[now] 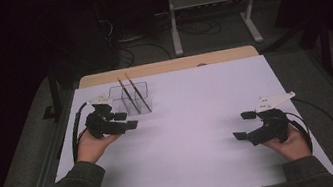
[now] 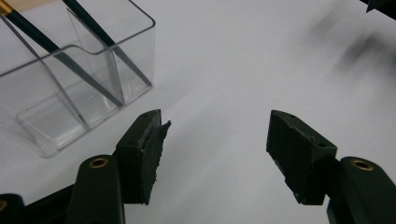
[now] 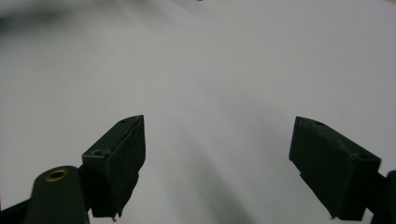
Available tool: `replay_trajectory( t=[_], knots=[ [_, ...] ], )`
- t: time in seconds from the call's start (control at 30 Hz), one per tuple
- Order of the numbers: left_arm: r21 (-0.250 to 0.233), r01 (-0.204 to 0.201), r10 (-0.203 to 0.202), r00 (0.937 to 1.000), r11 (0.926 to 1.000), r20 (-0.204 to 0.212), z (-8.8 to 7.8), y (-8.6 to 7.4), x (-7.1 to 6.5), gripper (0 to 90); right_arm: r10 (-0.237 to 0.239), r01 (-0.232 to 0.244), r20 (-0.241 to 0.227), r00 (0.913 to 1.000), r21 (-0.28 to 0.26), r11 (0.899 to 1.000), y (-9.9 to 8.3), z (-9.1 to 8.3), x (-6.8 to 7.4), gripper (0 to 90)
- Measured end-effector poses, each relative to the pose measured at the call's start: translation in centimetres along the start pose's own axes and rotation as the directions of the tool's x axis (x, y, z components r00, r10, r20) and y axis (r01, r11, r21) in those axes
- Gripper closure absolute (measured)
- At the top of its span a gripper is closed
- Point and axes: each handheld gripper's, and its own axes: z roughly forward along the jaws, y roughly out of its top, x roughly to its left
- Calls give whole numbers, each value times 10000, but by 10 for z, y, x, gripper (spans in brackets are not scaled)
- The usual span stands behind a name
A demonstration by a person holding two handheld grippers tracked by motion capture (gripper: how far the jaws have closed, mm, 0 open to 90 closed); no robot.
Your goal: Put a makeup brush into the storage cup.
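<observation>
The left gripper (image 1: 127, 120) is held above the white table surface (image 1: 196, 134) at the left side, just beside the near right corner of the clear plastic organizer (image 1: 130, 99). Its jaws stand wide apart with nothing between them; in the left gripper view the two black pads (image 2: 144, 154) frame bare white surface, and the organizer (image 2: 70, 88) lies just beyond and to the left of the left pad without touching it. The organizer is divided by transparent walls into compartments. Two dark-handled brushes (image 1: 133, 92) lean inside it, tilted, with their upper ends toward the far edge of the table; in the left gripper view their dark shafts (image 2: 88, 74) slope down to the compartment floor near the central divider. The right gripper (image 1: 245, 125) is held over the right side of the table, well apart from the organizer. Its jaws are likewise wide apart and empty; the right gripper view shows both pads (image 3: 119, 163) over plain white surface
</observation>
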Motion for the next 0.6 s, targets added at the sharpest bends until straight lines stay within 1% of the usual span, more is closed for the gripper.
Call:
replay_trajectory(
  t=[0.03, 0.17, 0.23, 0.27, 0.33, 0.4, 0.43, 0.5, 0.6],
  knots=[
    [-18, 69, -69, 10000, 10000, 6, 0, -1, -1, 351, -9, 9, 10, 10000, -6, 10000, 0, 0, 0, 175],
    [-80, -2, 2, 10000, 10000, 51, -1, -5, -3, 347, 79, -79, 55, 10000, -36, 10000, 0, 0, 0, 175],
    [-95, 78, -77, 9999, 9999, 67, -1, -7, -5, 345, 82, -82, 76, 9999, -27, 10000, 0, -1, 0, 175],
    [-102, 1, 0, 10000, 9999, 16, -1, -8, -5, 337, 51, -51, 84, 10000, -26, 10000, -1, -1, 0, 174],
    [-168, 96, -94, 9999, 9998, 91, -1, -10, -6, 323, 51, -51, 91, 9999, -36, 10000, -1, -1, 0, 174],
    [-130, 18, -17, 10000, 9999, 76, -2, -12, -7, 321, 46, -45, 96, 9999, -46, 10000, -1, -1, -1, 174],
    [-171, 101, -100, 9999, 9998, 73, -2, -13, -9, 315, 48, -47, 107, 9999, -51, 10000, -1, -1, -1, 174],
    [-222, 13, -11, 9999, 9998, 113, -2, -15, -9, 311, 60, -59, 129, 9999, -82, 9999, -1, -2, -1, 175],
    [-219, 33, -31, 9999, 9998, 100, -3, -18, -11, 304, 56, -54, 165, 9998, -101, 9999, -2, -2, -1, 174]
  ],
)
